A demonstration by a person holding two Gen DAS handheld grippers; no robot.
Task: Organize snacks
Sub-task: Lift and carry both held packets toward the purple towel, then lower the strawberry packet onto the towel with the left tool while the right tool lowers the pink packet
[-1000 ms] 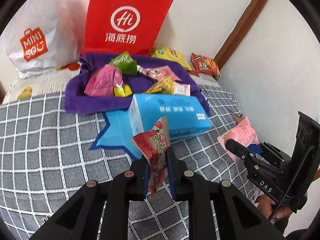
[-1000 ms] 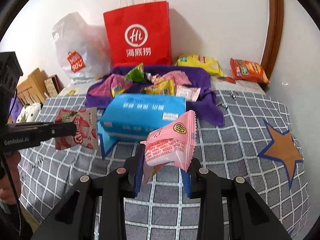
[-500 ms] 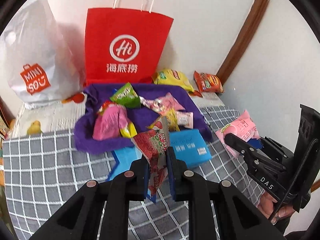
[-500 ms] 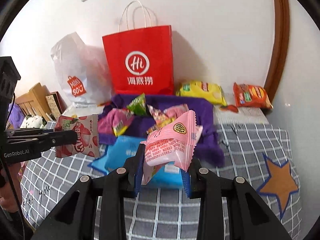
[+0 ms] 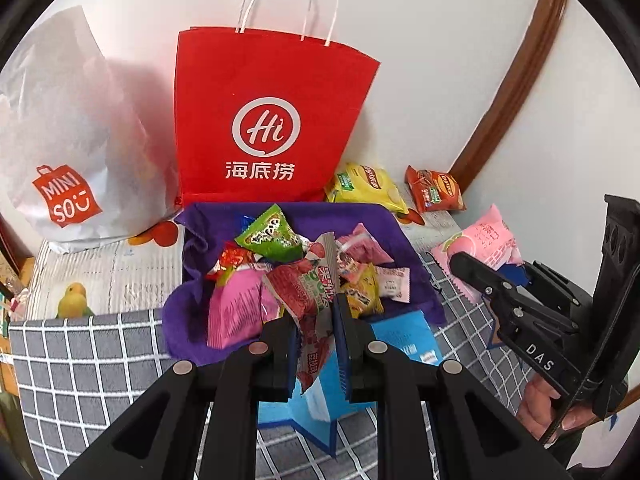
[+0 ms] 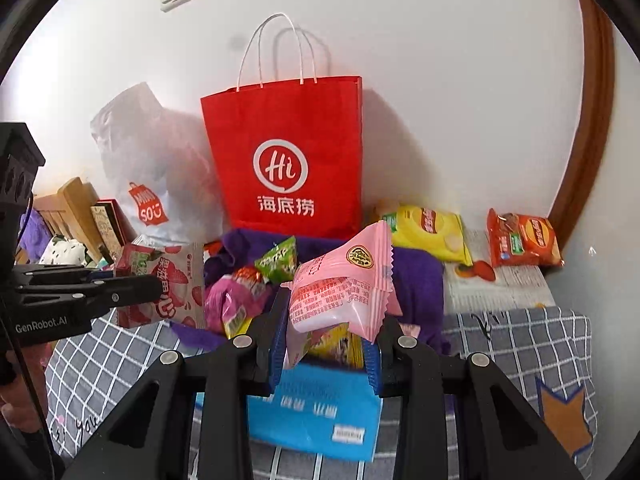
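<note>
My left gripper (image 5: 316, 320) is shut on a red strawberry snack packet (image 5: 306, 292), held up in front of a purple cloth (image 5: 188, 320) piled with several snacks. It also shows in the right wrist view (image 6: 160, 288). My right gripper (image 6: 326, 344) is shut on a pink snack packet (image 6: 340, 284), which also shows in the left wrist view (image 5: 484, 240). A red paper bag (image 5: 264, 120) stands upright against the wall behind the pile; it also shows in the right wrist view (image 6: 288, 160).
A blue tissue pack (image 6: 316, 416) lies on the grey checked bedspread (image 6: 520, 344) below the grippers. A white Miniso bag (image 5: 60, 152) leans left of the red bag. A yellow chip bag (image 5: 366, 188) and an orange snack bag (image 5: 434, 190) lie by the wall.
Both grippers have risen and tilted up toward the red bag, each keeping its packet. The tissue pack has dropped low in both views.
</note>
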